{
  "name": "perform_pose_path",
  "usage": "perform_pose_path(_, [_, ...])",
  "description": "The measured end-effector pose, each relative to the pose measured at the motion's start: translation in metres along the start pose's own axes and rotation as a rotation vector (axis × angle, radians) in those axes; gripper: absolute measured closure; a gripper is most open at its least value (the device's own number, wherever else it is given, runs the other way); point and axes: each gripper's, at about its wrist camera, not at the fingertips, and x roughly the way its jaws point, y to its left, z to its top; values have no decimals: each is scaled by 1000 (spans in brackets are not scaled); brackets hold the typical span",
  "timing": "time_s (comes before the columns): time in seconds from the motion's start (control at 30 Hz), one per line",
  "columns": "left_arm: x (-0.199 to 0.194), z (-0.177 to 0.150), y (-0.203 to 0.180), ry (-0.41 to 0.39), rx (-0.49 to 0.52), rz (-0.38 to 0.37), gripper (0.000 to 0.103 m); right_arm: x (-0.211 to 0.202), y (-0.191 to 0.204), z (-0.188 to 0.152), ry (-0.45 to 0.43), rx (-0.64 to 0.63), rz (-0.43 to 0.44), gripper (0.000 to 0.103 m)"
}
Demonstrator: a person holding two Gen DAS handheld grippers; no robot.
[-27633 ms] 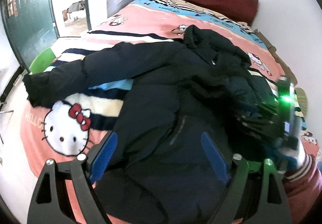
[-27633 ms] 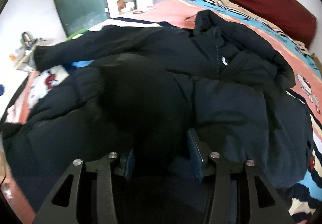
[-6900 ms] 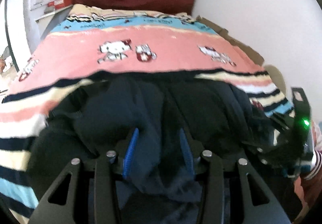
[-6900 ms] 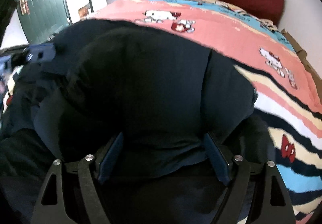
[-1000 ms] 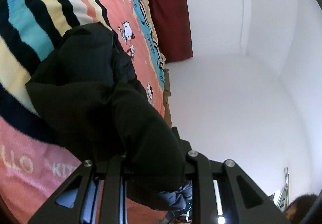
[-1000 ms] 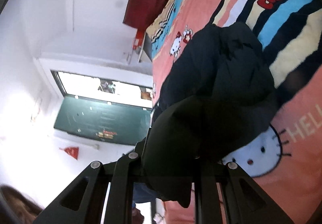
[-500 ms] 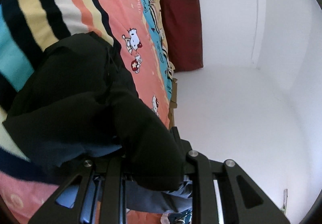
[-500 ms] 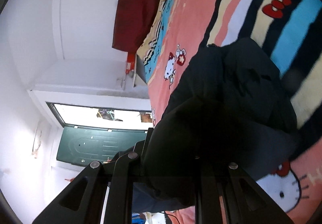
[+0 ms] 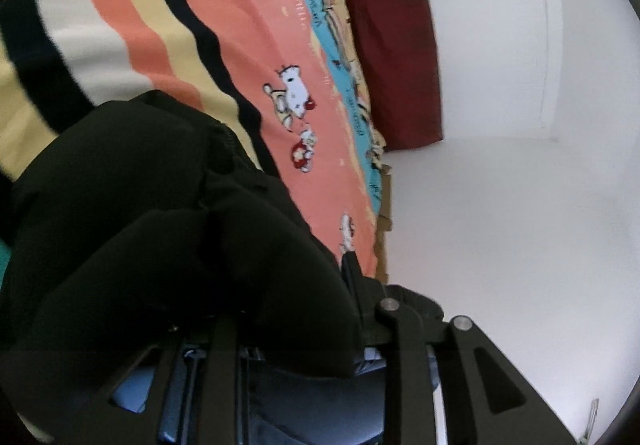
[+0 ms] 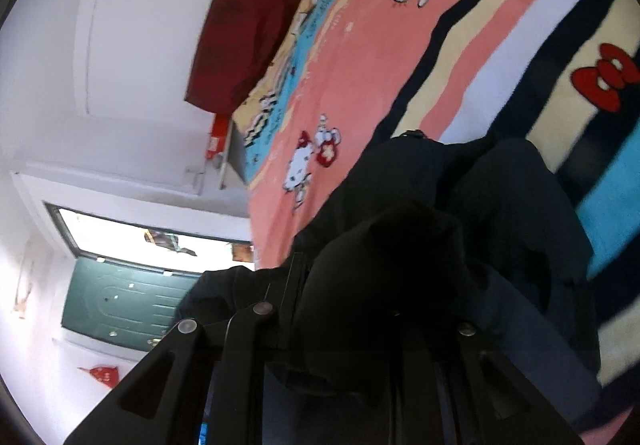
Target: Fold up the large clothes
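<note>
The dark padded jacket [image 9: 168, 229], bunched into a compact bundle on the striped bed [image 9: 248, 29], looks nearly folded; left gripper [image 9: 288, 309] jaws are opening around its fabric, while right gripper [image 10: 360, 325] jaws pinch it narrowly.

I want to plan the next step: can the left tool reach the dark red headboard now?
Probably not. The left tool is full of the dark puffer jacket, its jaws opening, and a long stretch of striped blanket lies before the headboard.

Bright daylight, motion-blurred, perhaps overexposed walls.

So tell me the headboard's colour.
Dark red headboard, clearest in the left wrist view.
</note>
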Motion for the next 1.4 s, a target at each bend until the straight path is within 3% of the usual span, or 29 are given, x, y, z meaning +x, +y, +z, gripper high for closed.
perform_pose_path(0.17, [45, 22, 11, 33, 13, 38, 77, 42, -22, 22, 16, 14, -71, 82])
perform_pose_path(0.33, [77, 37, 19, 48, 53, 79, 77, 75, -46, 37, 41, 42, -45, 82])
perform_pose_path(0.53, [73, 39, 22, 56, 21, 60, 75, 77, -52, 42, 44, 97, -32, 79])
perform_pose_path(0.7, [61, 40, 21, 32, -7, -31, 65, 67, -45, 43, 38, 81, 10, 69])
perform_pose_path(0.77, [56, 42, 18, 24, -23, -73, 51, 62, -45, 43, 31, 81, 35, 64])
perform_pose_path(0.9, [42, 46, 3, 1, -18, -161, 43, 58, -38, 45, 10, 73, 67, 52])
perform_pose_path(0.97, [33, 50, -6, -13, 0, -188, 40, 53, -33, 46, -6, 60, 101, 27])
perform_pose_path(1.13, [9, 46, -34, -49, 138, -61, 40, 39, -16, 53, -60, 12, 117, 22])
perform_pose_path(1.2, [2, 34, -55, -67, 259, 52, 40, 30, -4, 53, -80, -41, 94, 22])
perform_pose_path(1.4, [20, -29, -108, -25, 596, 245, 40, 16, 61, 14, -91, -377, -27, 22])
